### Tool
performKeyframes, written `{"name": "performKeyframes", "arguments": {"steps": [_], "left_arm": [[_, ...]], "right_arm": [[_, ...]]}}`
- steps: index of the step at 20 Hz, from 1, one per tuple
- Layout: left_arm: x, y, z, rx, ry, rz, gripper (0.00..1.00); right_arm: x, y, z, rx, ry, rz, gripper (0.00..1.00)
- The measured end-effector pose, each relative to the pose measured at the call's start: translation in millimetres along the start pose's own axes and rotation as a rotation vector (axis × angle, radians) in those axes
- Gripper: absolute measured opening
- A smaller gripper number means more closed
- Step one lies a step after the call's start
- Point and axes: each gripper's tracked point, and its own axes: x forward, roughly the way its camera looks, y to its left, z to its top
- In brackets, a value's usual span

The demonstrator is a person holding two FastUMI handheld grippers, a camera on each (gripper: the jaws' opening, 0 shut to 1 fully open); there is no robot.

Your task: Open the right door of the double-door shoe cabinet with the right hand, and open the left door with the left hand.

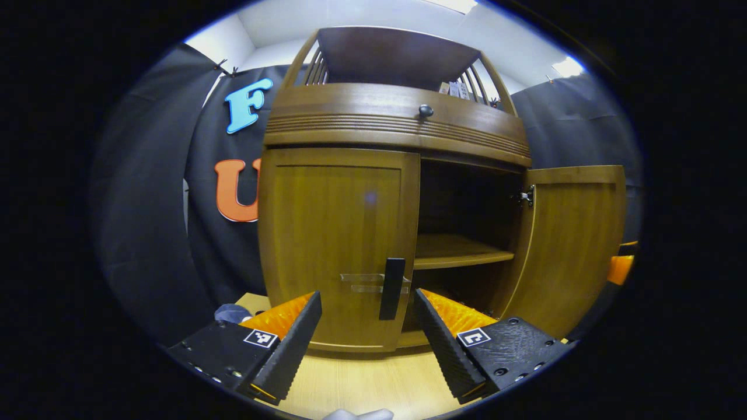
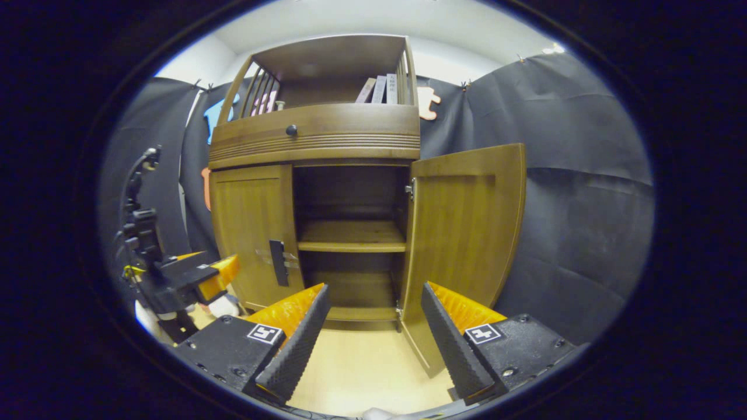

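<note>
so the shoe cabinet (image 1: pixel 397 122) sits on a light wooden floor (image 1: pixel 362 379) in front of the black cloth wall, and its right door (image 1: pixel 575 245) is swung wide open while the left door (image 1: pixel 338 245) is shut flat. in the left gripper view the left hand-held gripper (image 1: pixel 367 326) has its fingers spread apart with nothing between them, hanging just in front of the left door, and the dark vertical handle (image 1: pixel 392 289) on that door sits right in the gap between the fingertips, a bit farther back, so not touching it as far as i can tell. behind the open door you can see the dark inside with one shelf (image 1: pixel 461 251) across the middle. in the right gripper view the right hand-held gripper (image 2: pixel 373 332) is also open and empty, pointed at the cabinet's open half, with the edge of the right door (image 2: pixel 461 245) standing just past its right finger. there's a drawer front with a small round knob (image 2: pixel 291 130) above the doors, and a few books (image 2: pixel 382 89) up in the open top shelf. the other gripper shows off to the left in that view, near the left door (image 2: pixel 251 227)
</note>
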Motion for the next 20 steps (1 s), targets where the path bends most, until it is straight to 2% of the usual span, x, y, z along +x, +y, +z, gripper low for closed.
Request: {"name": "performKeyframes", "arguments": {"steps": [1, 2, 3, 10, 11, 12, 14, 15, 20], "left_arm": [[15, -2, -5, 0.004, 0.011, 0.000, 0.96], [28, -5, -11, 0.006, 0.010, -0.007, 1.00], [41, -9, -16, 0.008, 0.019, -0.009, 0.96], [96, -28, -24, 0.056, 0.009, -0.036, 0.95], [101, -29, -22, 0.066, 0.002, -0.034, 0.77], [108, -30, -23, 0.071, -0.002, -0.036, 0.82], [116, -38, -27, 0.065, 0.011, -0.060, 0.78], [121, -37, -28, 0.060, 0.013, -0.049, 0.84], [124, -31, -28, 0.047, 0.014, -0.022, 0.33]], "right_arm": [[0, -3, 1, 0.001, 0.003, -0.008, 0.99], [-1, -4, 2, 0.001, 0.005, -0.013, 0.99], [-2, -5, 4, -0.003, 0.006, -0.020, 0.99], [-9, -23, -3, -0.039, 0.039, -0.079, 0.99], [-8, -23, -3, -0.037, 0.044, -0.083, 0.99], [-8, -24, -4, -0.037, 0.048, -0.084, 0.99], [-8, -24, -4, -0.042, 0.052, -0.086, 0.99], [-7, -24, -3, -0.044, 0.053, -0.086, 0.99], [-5, -24, -5, -0.047, 0.061, -0.079, 0.99]]}}
